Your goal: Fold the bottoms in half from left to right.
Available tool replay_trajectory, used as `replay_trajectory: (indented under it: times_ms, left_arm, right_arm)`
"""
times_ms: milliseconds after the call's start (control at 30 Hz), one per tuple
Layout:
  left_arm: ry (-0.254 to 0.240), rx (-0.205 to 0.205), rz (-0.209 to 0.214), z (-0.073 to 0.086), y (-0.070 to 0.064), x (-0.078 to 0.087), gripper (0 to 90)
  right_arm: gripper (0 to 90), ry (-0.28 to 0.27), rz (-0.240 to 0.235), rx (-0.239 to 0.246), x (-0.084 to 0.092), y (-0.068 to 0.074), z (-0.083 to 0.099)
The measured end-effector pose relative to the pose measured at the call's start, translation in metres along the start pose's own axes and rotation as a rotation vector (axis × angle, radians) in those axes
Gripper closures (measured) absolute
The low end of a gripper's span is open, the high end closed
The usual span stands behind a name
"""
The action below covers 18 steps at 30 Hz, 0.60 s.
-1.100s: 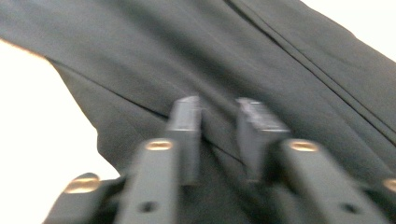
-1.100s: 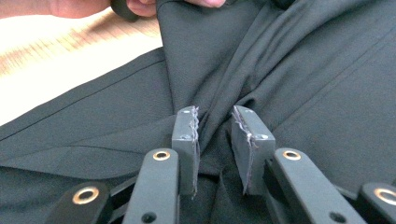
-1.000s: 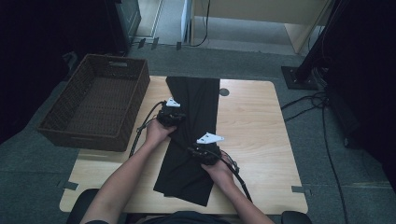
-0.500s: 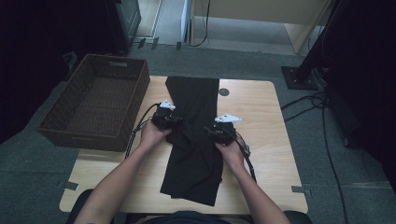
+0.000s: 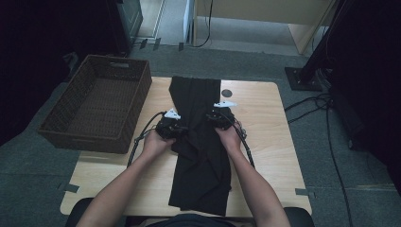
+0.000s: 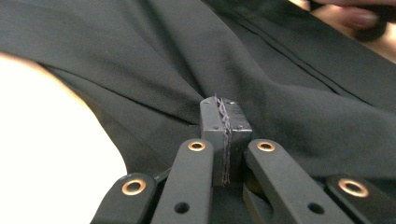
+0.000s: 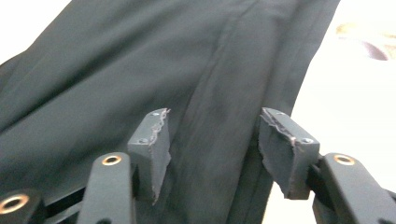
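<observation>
A long black garment [image 5: 201, 156] lies lengthwise down the middle of the wooden table [image 5: 265, 132]. My left gripper [image 5: 171, 127] sits at its left edge, shut on a pinch of the cloth; in the left gripper view the pads [image 6: 224, 122] meet and folds of the garment [image 6: 289, 88] radiate from them. My right gripper [image 5: 220, 116] hovers over the garment's right edge. Its jaws have just been opening and now stand apart [image 7: 212, 135]. The garment [image 7: 140, 60] lies flat below them with its edge between the pads, which do not press on it.
A dark wicker basket [image 5: 94, 104] stands off the table's left side. A small dark round mark [image 5: 227, 93] sits on the table near the far edge. Cables [image 5: 326, 113] and a black stand base [image 5: 302, 78] lie on the floor to the right.
My right gripper has moved from the garment's lower middle away from the person to its right edge, and its jaws have opened. The left gripper has drifted slightly, still pinching the cloth.
</observation>
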<state>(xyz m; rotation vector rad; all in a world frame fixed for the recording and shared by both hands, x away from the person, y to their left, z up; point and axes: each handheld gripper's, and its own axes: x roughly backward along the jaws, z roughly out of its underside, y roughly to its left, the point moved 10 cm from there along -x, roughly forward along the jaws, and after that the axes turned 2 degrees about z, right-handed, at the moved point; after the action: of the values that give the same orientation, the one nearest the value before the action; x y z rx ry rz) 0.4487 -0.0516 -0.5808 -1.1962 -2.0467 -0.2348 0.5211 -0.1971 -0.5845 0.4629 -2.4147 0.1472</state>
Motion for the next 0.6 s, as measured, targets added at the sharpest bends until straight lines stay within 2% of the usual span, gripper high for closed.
replay_trajectory:
  times_ms: [100,167,200,267,333,367,500,533,600]
  left_arm:
    - [-0.004,0.007,0.011,0.003,-0.007,0.002,89.9]
    - [-0.013,0.033,0.029,0.006,-0.012,0.004,89.9]
    - [-0.012,0.038,0.034,0.008,-0.014,0.004,89.9]
    - [-0.016,0.037,0.032,0.012,-0.018,0.005,89.8]
    - [-0.012,0.048,0.025,0.014,-0.019,0.007,89.5]
    - [-0.005,0.044,0.019,0.016,-0.019,0.009,89.4]
    - [-0.005,0.071,0.016,0.015,-0.017,0.013,86.2]
    - [-0.015,0.077,0.012,0.013,-0.015,0.014,81.9]
    - [-0.020,0.097,-0.017,0.008,-0.009,0.015,66.4]
  right_arm:
    - [44.7,0.009,0.011,0.028,-0.002,0.001,0.000]
    - [50.1,0.007,-0.009,0.020,-0.002,0.002,0.000]
    - [54.5,0.006,-0.018,0.026,-0.001,0.003,0.000]
    - [72.4,0.007,-0.046,0.045,0.002,0.009,0.002]
    - [85.5,0.038,-0.069,0.078,0.008,0.016,0.006]
    - [86.9,0.048,-0.079,0.093,0.012,0.020,0.008]
    - [88.1,0.080,-0.168,0.067,0.033,0.033,0.025]
    - [88.2,0.079,-0.182,0.064,0.039,0.034,0.030]
    - [88.3,0.082,-0.209,0.060,0.052,0.037,0.041]
